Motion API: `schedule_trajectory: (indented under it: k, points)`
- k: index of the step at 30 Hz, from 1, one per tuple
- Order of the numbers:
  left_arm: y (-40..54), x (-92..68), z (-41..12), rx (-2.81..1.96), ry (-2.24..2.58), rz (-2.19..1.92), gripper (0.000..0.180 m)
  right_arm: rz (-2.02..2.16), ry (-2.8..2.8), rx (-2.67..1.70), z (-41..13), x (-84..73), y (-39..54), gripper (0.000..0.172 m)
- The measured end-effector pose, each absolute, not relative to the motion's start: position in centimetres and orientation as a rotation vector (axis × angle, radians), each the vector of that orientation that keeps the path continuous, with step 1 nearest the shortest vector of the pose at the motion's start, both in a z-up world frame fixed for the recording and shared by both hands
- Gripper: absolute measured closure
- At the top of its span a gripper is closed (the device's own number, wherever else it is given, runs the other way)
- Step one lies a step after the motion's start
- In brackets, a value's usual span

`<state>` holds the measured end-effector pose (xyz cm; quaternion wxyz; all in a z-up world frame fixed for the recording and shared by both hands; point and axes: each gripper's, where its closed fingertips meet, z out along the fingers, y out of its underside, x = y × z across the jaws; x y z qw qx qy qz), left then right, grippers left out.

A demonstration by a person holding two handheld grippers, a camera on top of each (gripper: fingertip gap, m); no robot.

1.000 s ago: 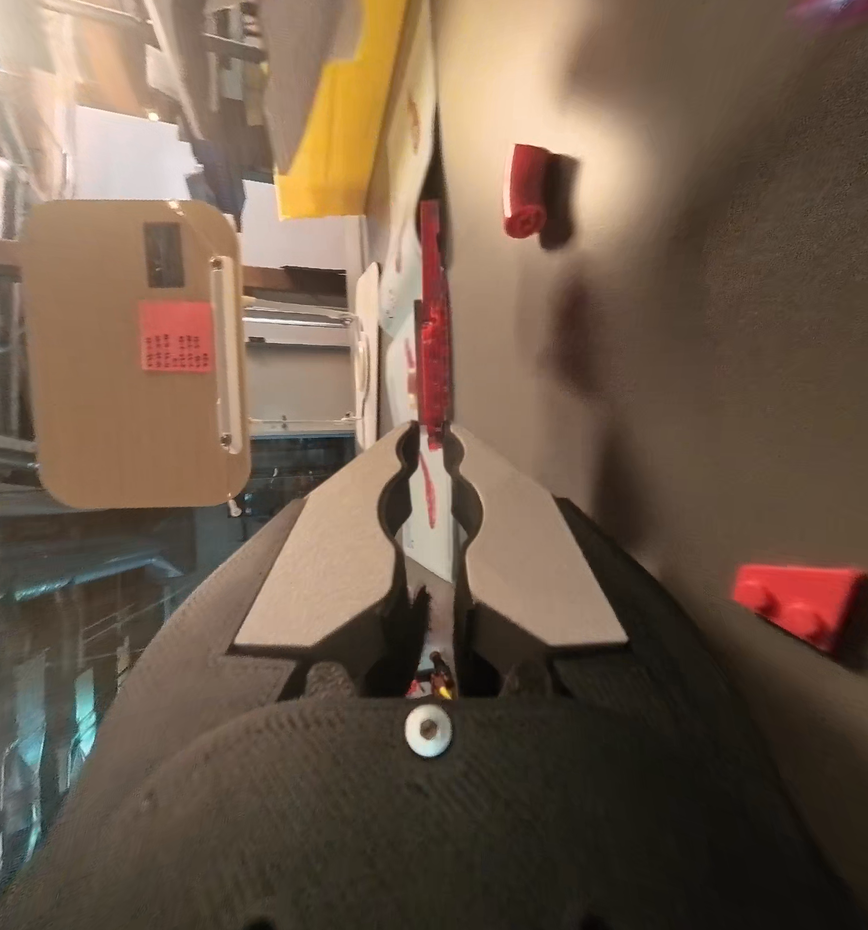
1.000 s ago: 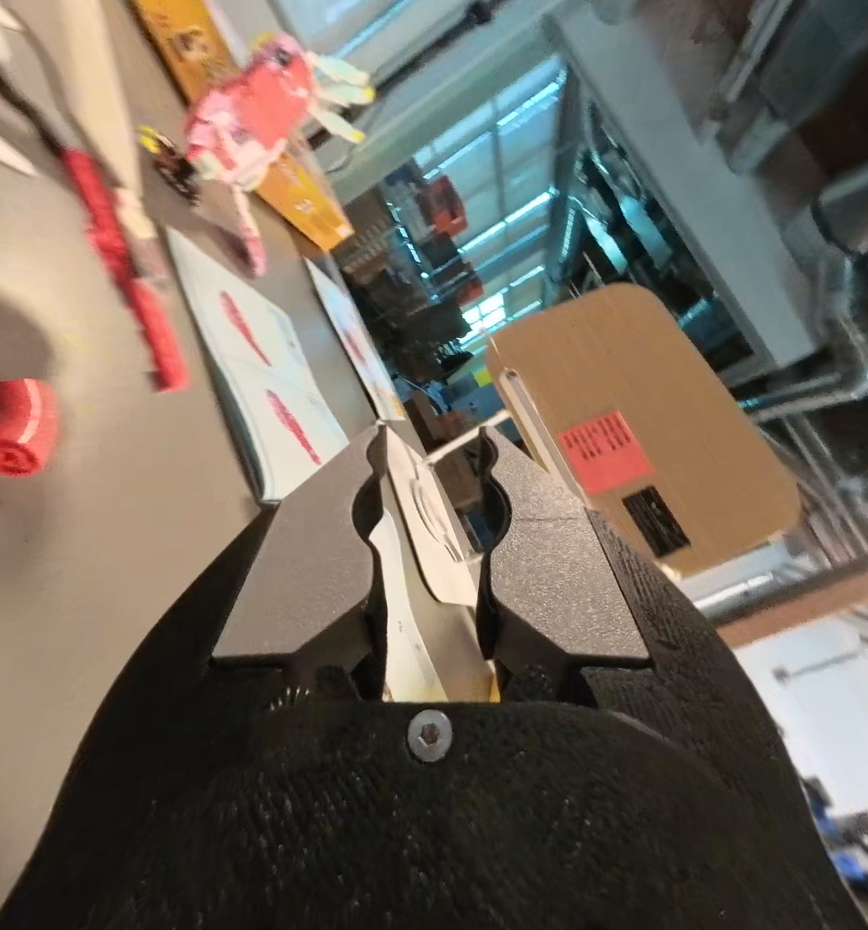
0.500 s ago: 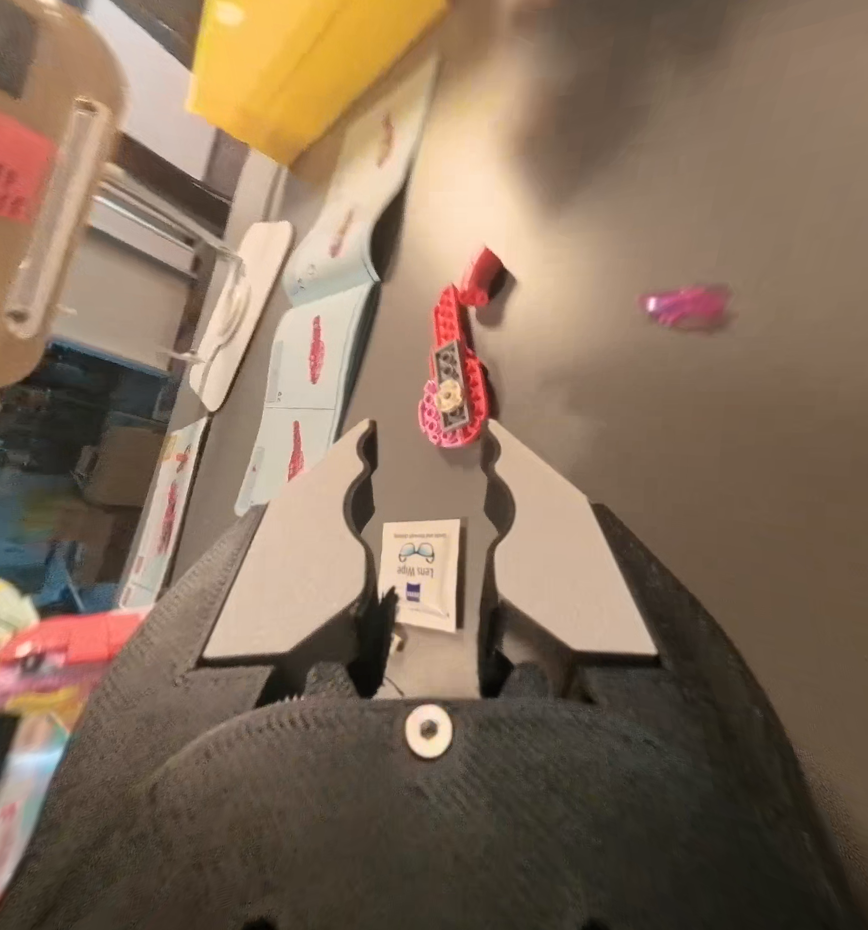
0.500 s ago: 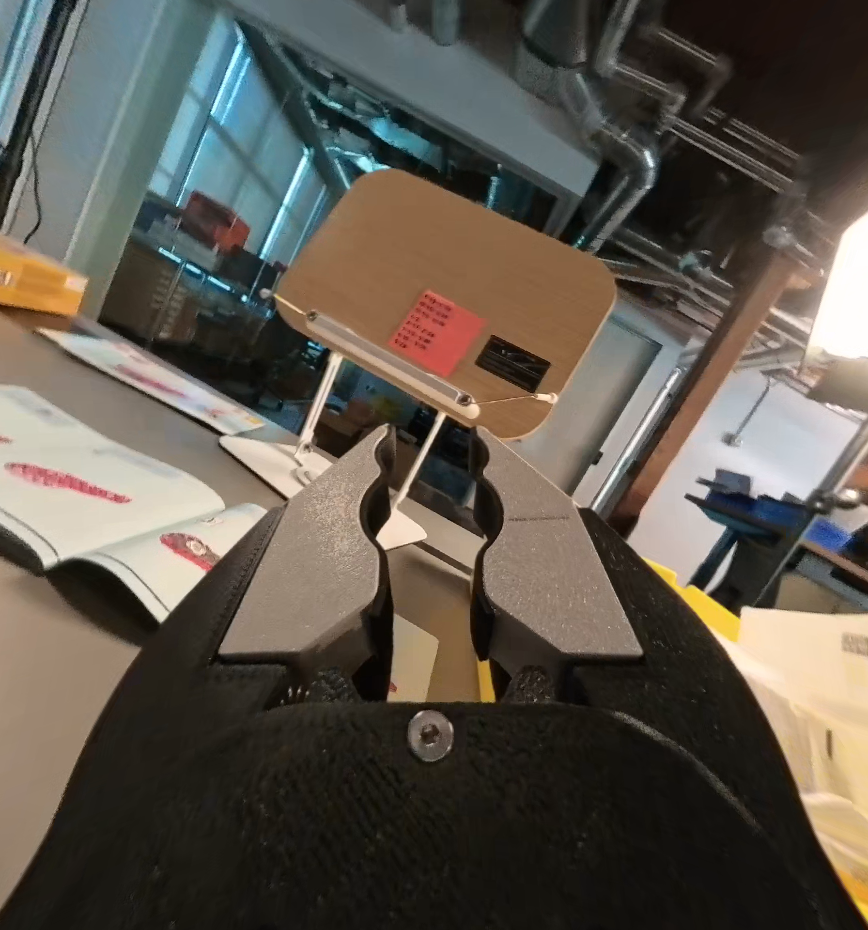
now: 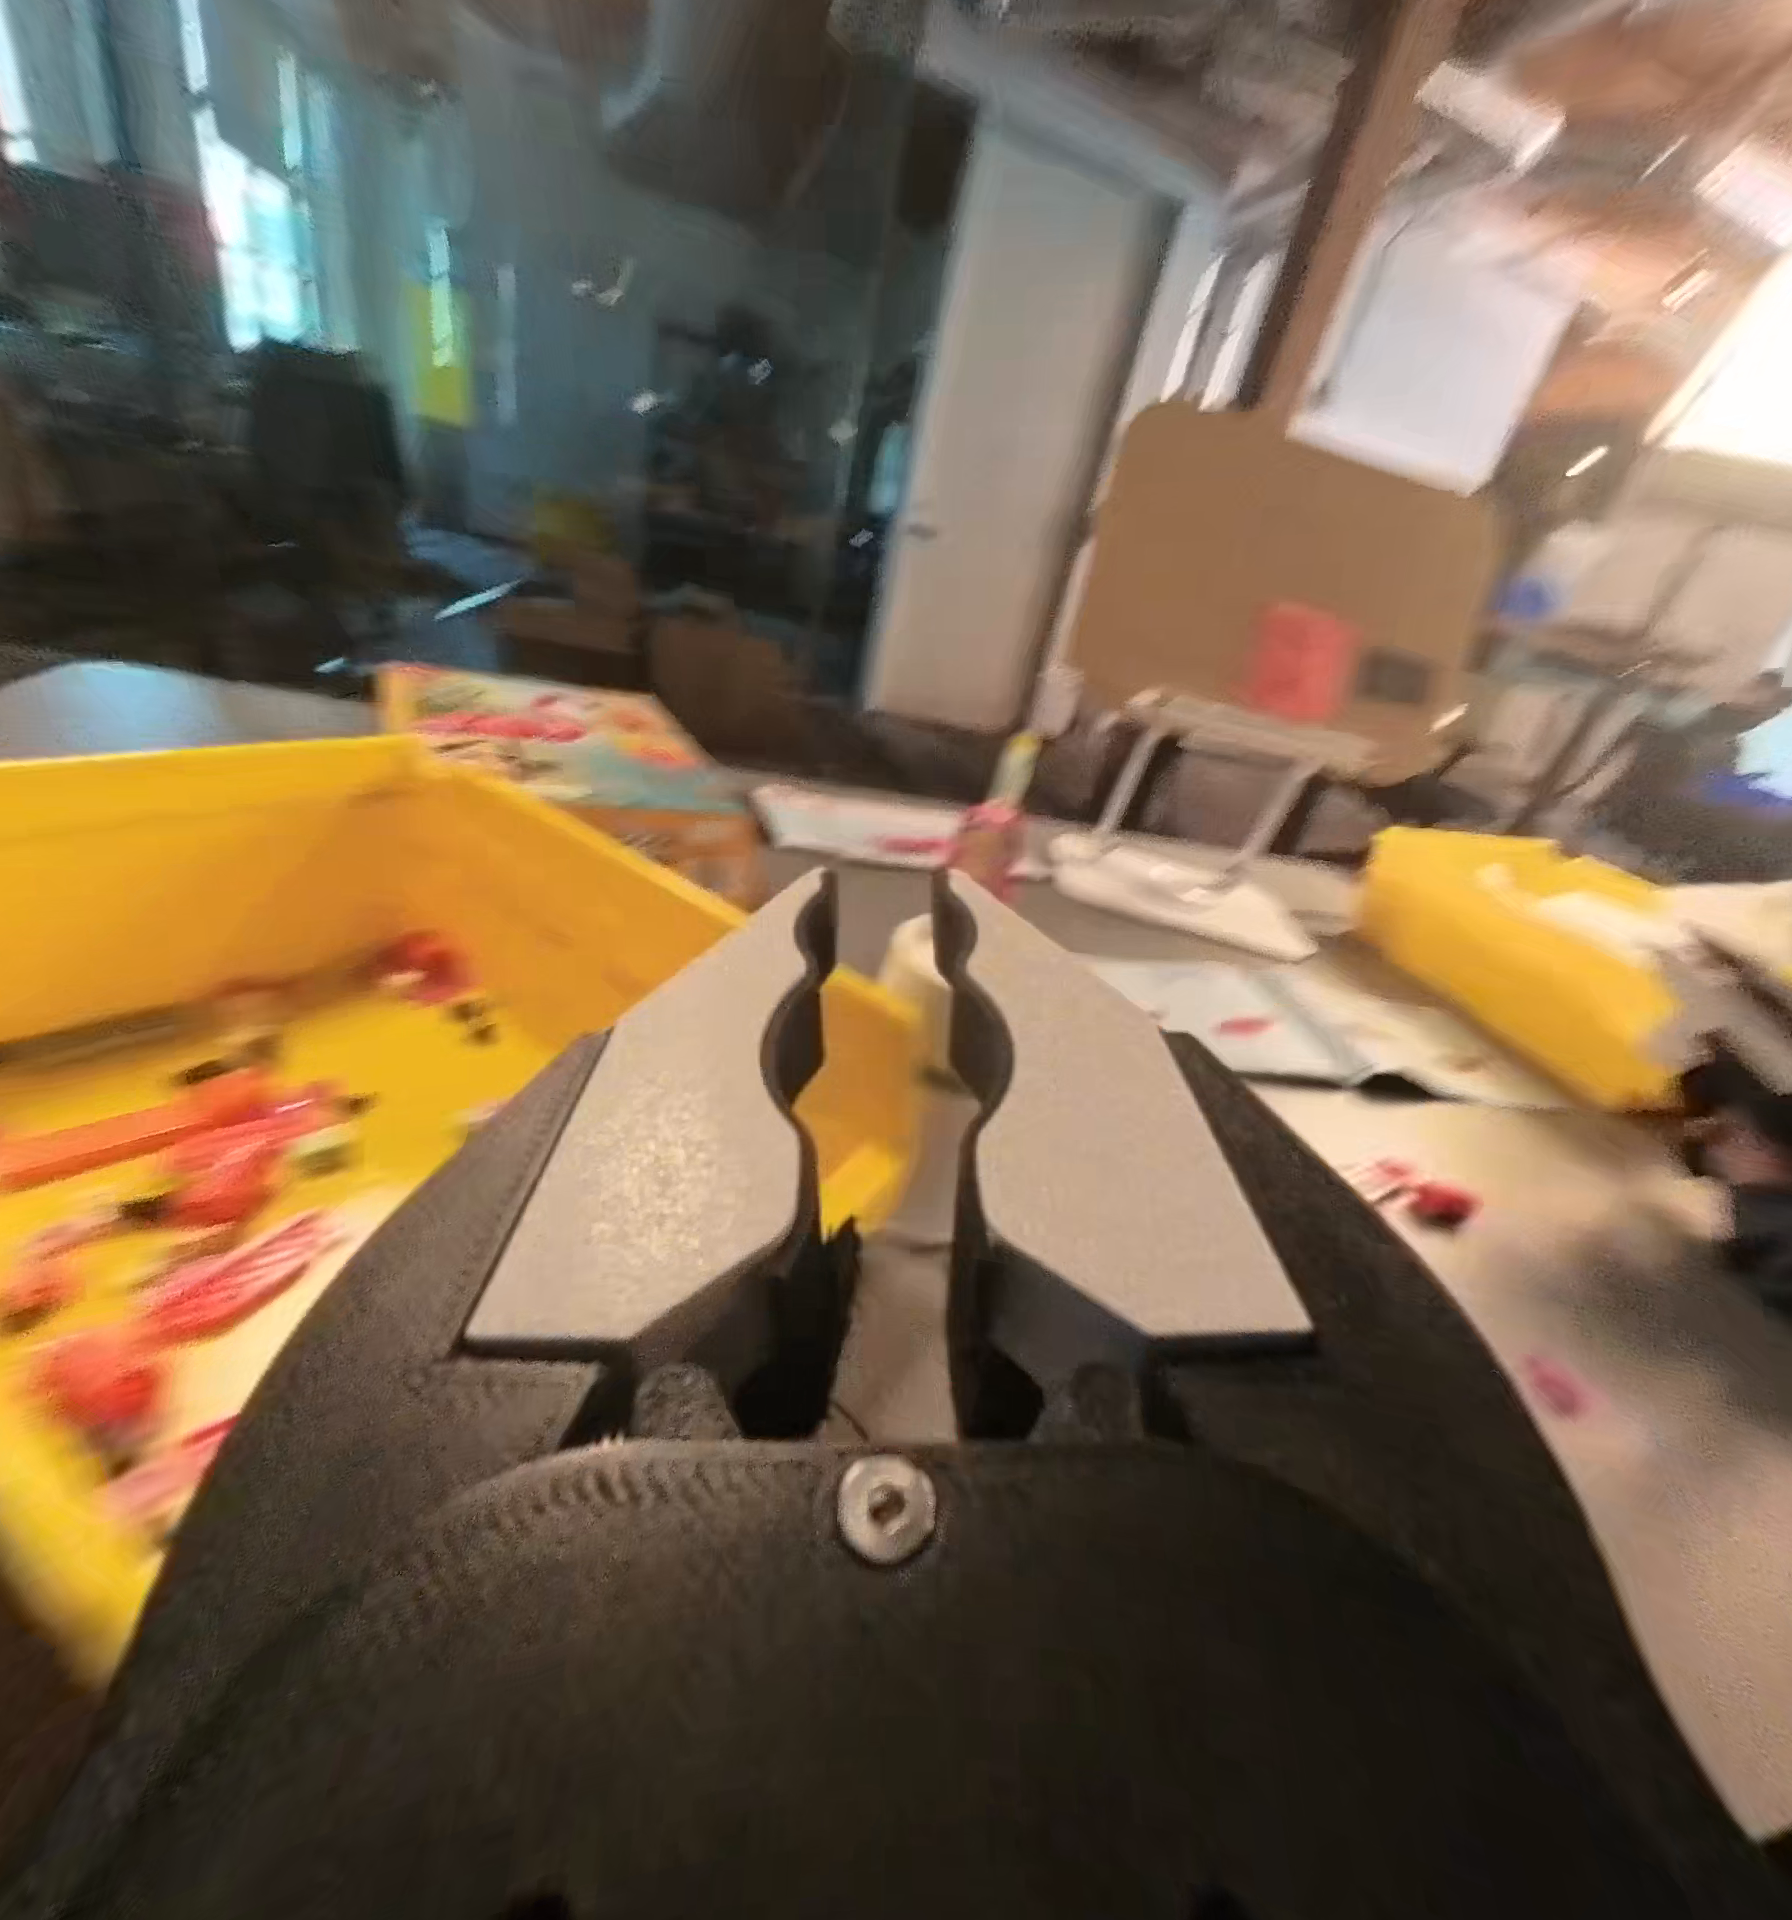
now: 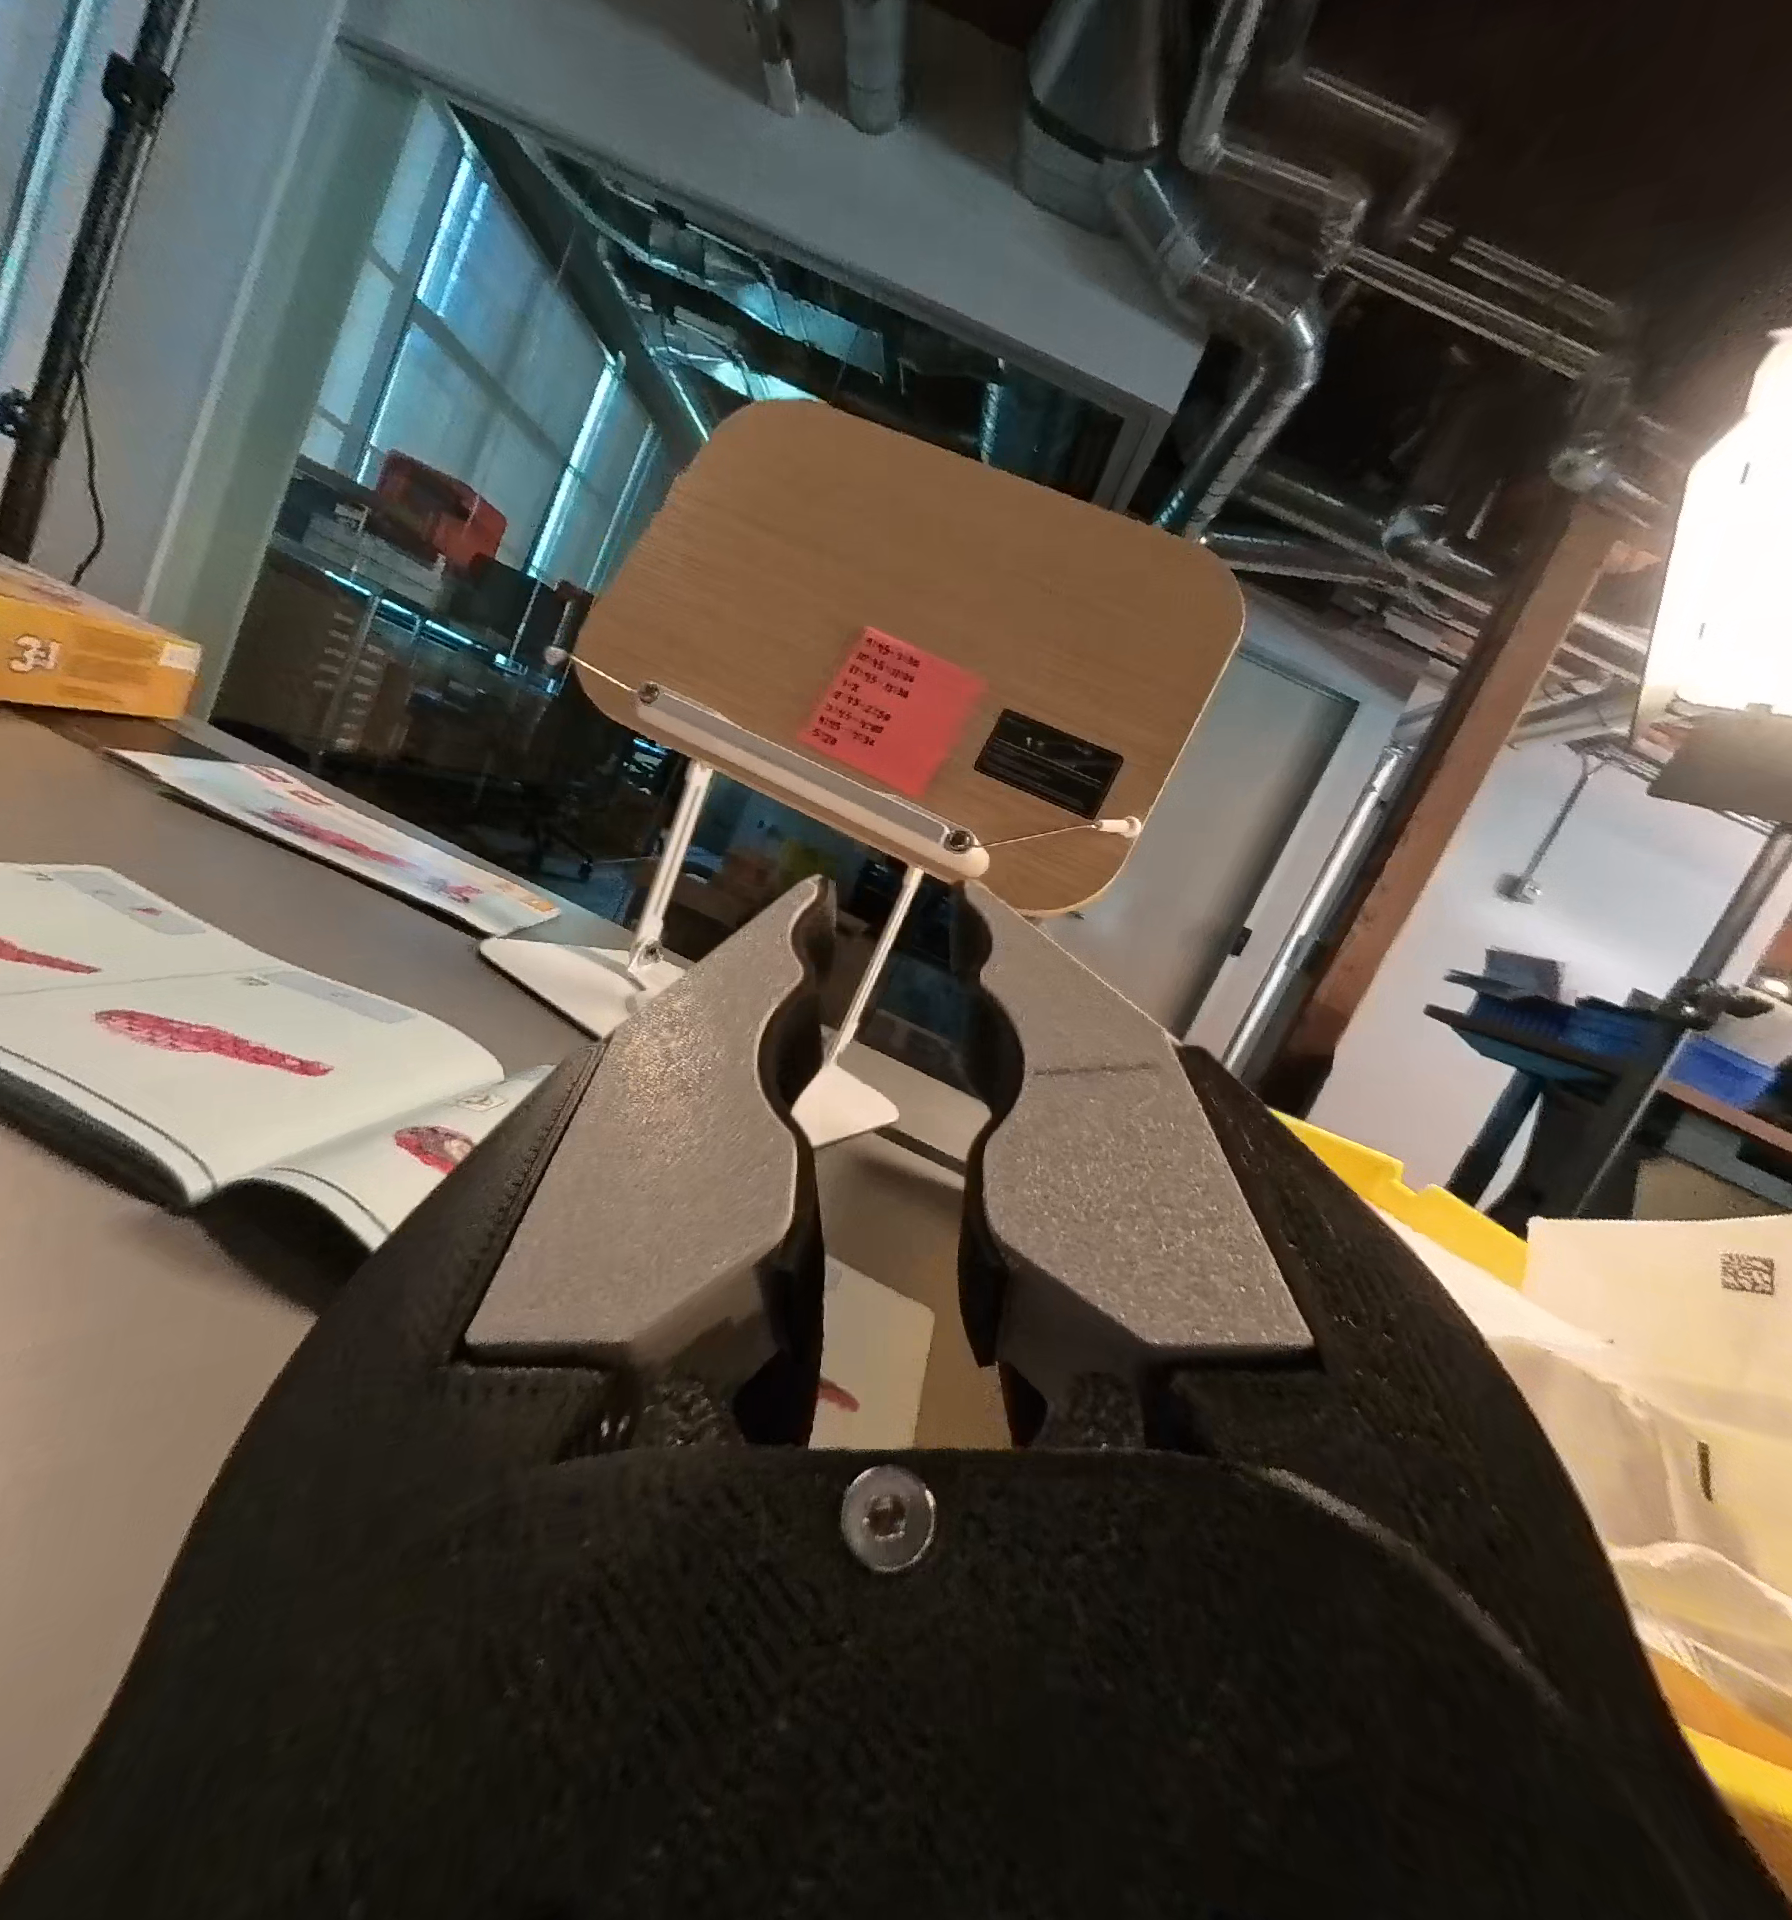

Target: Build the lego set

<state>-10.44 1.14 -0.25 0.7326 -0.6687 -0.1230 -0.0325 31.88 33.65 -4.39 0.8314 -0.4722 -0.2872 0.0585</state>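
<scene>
My left gripper (image 5: 881, 894) is open with a narrow gap and nothing between its fingers. It hovers at the right rim of a yellow bin (image 5: 248, 831) that holds several red and orange bricks (image 5: 196, 1164); this view is blurred. A pale rounded object (image 5: 913, 966) lies just beyond the fingertips. My right gripper (image 6: 897, 904) is open and empty, low over the dark table (image 6: 92, 1299). It points at a wooden book stand (image 6: 913, 665) on a white base; the stand also shows in the left wrist view (image 5: 1276, 582).
Open instruction booklets (image 6: 196, 1039) lie left of the right gripper, with an orange box (image 6: 61, 644) behind. A yellow bin (image 6: 1391, 1205) with white paper bags (image 6: 1681, 1309) is at the right. In the left wrist view a pink toy figure (image 5: 985, 842) stands ahead. Some 55 cm of space lies between my two pairs of fingers.
A second ago the left gripper was shut on a long red brick piece; it let the piece go onto the table, swung over to the yellow bin and narrowed on air. The right gripper levelled out and narrowed, empty.
</scene>
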Motion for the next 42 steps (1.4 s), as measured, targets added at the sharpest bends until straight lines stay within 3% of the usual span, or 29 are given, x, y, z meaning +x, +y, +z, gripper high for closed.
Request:
schedule_trajectory:
  k: [6,12,16,19,22,28,33,42]
  points:
    - [0.3,-16.4,-1.2,-1.723,-0.230,0.080,0.166,0.088,-0.626,-1.029,-4.9,30.7,31.9,0.162]
    - [3.5,-23.4,-4.7,-2.119,-0.217,0.226,0.148,0.015,-0.719,-1.098,-6.7,28.2,31.8,0.162]
    - [5.9,-24.6,-7.7,-2.361,-0.181,0.062,0.143,-0.061,-0.766,-1.133,-7.6,27.8,32.5,0.161]
    - [6.7,-22.9,-9.5,-2.486,-0.091,-0.147,0.148,-0.075,-0.748,-1.151,-7.7,28.1,32.9,0.161]
    - [7.3,-19.4,-9.5,-2.464,0.155,-0.351,0.179,-0.076,-0.719,-1.176,-7.7,28.6,33.3,0.161]
    - [6.1,-19.1,-12.0,-2.669,0.343,-0.216,0.180,-0.089,-0.705,-1.201,-8.0,28.9,33.7,0.161]
    - [5.3,-15.2,-14.0,-2.755,0.315,-0.500,0.180,-0.098,-0.715,-1.207,-8.2,28.9,33.8,0.162]
    - [3.2,-14.2,-17.8,-2.930,0.401,-0.481,0.178,-0.093,-0.716,-1.202,-8.1,28.8,33.7,0.163]
